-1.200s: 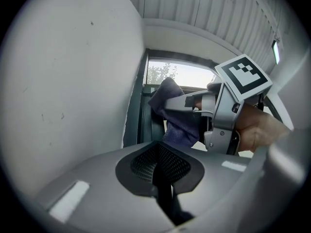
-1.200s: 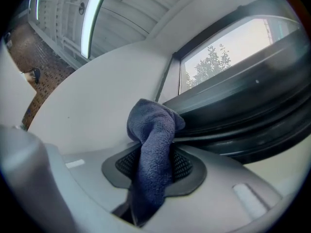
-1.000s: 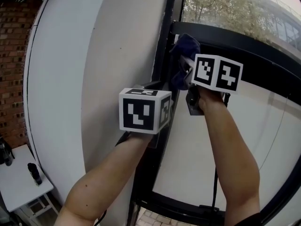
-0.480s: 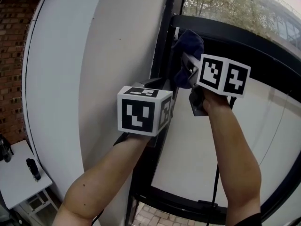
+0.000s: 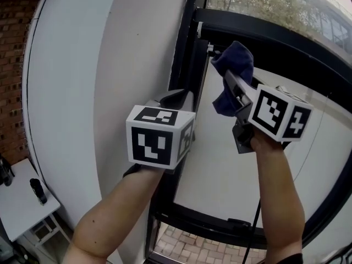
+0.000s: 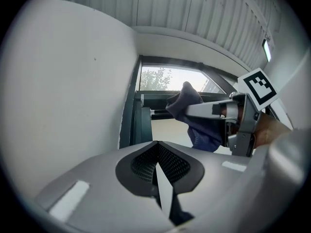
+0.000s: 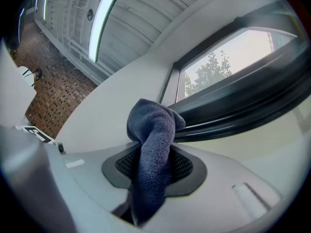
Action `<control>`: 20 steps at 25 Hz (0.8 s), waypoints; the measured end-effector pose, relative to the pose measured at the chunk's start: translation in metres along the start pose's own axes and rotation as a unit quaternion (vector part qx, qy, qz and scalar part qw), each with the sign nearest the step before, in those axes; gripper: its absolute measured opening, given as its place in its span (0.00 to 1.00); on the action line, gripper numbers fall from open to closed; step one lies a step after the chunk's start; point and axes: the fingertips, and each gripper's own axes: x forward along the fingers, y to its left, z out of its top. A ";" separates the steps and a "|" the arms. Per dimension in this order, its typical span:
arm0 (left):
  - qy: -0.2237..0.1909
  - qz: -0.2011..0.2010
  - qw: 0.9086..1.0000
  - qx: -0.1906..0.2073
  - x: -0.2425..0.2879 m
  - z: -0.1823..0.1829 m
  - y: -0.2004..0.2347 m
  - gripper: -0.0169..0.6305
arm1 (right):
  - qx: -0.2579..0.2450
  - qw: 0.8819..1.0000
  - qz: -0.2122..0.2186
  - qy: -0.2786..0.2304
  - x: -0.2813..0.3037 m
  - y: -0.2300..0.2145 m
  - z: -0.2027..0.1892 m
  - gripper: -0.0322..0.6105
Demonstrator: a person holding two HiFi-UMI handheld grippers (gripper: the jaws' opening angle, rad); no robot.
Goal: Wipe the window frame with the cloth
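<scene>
Inside a plain, industrial-looking building: a red brick wall (image 5: 12, 81), a smooth white wall (image 5: 82, 65), a black metal window frame (image 5: 275, 34), a ribbed pale ceiling (image 7: 146, 4) with a long strip light (image 7: 103, 23), and leafy trees (image 5: 247, 1) outside.

Our left gripper (image 6: 156, 169) and right gripper (image 7: 148, 181) are grey with black ribbed pads (image 6: 171, 162). Each carries a white cube (image 5: 157, 137) with black square markers.
</scene>
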 end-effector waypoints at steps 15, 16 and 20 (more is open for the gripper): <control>0.013 -0.021 0.999 -0.032 -0.031 -0.028 -0.046 0.02 | -0.010 0.998 -0.052 0.046 -0.099 -0.028 -0.038 0.25; 0.014 -0.025 0.999 -0.033 -0.031 -0.030 -0.052 0.02 | -0.009 0.997 -0.059 0.046 -0.108 -0.035 -0.039 0.25; 0.020 -0.039 0.999 -0.029 -0.023 -0.042 -0.086 0.02 | -0.004 0.995 -0.089 0.052 -0.149 -0.070 -0.050 0.25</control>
